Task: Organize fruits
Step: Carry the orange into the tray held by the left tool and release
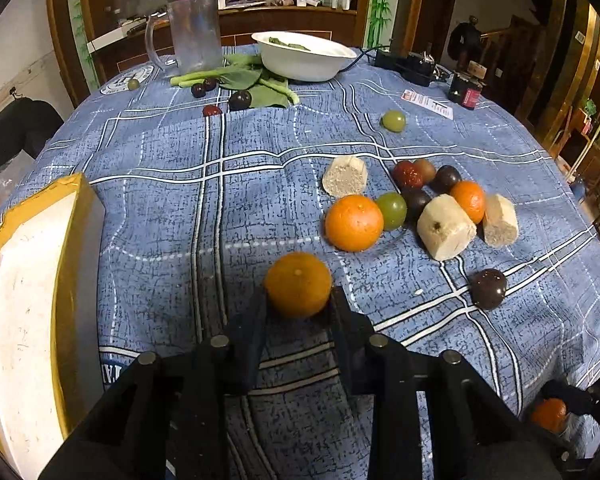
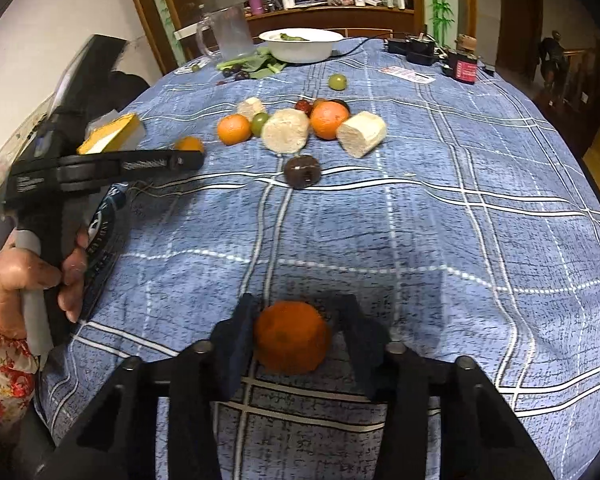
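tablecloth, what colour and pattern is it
Blue tablecloth with white and dark grid lines, clearest in the right wrist view.

Both tongs [image 1: 299, 300] [image 2: 296, 322] seemingly clamped

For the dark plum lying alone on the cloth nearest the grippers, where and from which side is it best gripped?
Best taken across its round middle, jaws coming down from above. The dark plum lies alone on the tablecloth, apart from the fruit cluster, so both flanks are free. Its dimpled end faces the right wrist camera; smooth sides probably hold better.

The yellow-edged white box [image 1: 28, 312] runs off the left edge; small dark fruits [image 2: 236, 74] by the greens blur together.
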The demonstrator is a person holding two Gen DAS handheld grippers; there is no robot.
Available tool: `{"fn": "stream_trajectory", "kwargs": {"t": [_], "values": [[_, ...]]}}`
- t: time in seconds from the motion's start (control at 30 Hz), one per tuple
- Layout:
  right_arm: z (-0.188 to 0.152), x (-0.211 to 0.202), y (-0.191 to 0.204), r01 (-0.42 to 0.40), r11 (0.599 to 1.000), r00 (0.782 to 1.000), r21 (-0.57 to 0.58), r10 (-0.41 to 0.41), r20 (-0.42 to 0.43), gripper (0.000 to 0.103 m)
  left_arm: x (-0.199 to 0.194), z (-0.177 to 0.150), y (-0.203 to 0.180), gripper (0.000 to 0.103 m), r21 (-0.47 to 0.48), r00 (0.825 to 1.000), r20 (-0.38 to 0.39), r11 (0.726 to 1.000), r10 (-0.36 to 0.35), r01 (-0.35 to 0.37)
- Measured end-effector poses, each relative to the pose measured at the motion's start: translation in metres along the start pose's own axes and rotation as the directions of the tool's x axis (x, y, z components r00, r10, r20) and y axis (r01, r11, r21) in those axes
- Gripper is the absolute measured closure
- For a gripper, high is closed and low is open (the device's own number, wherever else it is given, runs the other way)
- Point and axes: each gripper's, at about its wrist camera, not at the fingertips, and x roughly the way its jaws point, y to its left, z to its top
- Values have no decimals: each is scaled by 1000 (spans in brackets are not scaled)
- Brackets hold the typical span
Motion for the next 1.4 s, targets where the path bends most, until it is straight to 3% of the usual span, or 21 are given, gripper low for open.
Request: {"fn": "stream_trajectory", "kwargs": {"t": [0.27,0.43,0.5,0.67,0.9,0.97,1.07,1.27,1.4], "values": [[-3,-9,8,-7,1000,1000,-13,8,21,65,-51,-15,12,74,-67,996,83,997,-36,42],[3,-28,23,-41,999,997,-31,43,62,65,-101,-35,43,74,-155,988,150,985,-45,68],[9,-37,36,-64,996,995,-56,68,79,65,-121,-44,62,74,-191,983,182,980,-13,48],[32,-44,89,-183,972,978,-145,195,79,64,-152,-69,116,74,-284,966,199,953,165,-105],[57,-17,191,-315,907,941,-281,337,35,64,-148,-100,175,73,-401,936,110,877,334,-265],[59,-3,218,-344,888,932,-305,362,5,64,-146,-107,182,73,-406,931,96,868,352,-286],[55,21,252,-336,870,937,-360,348,-34,64,-145,-116,192,73,-427,932,88,859,351,-283],[45,62,277,-330,862,943,-385,316,-101,63,-145,-124,205,72,-461,926,83,838,368,-292],[42,67,287,-288,851,956,-439,284,-77,63,-151,-124,205,60,-452,917,105,840,385,-301]]}}
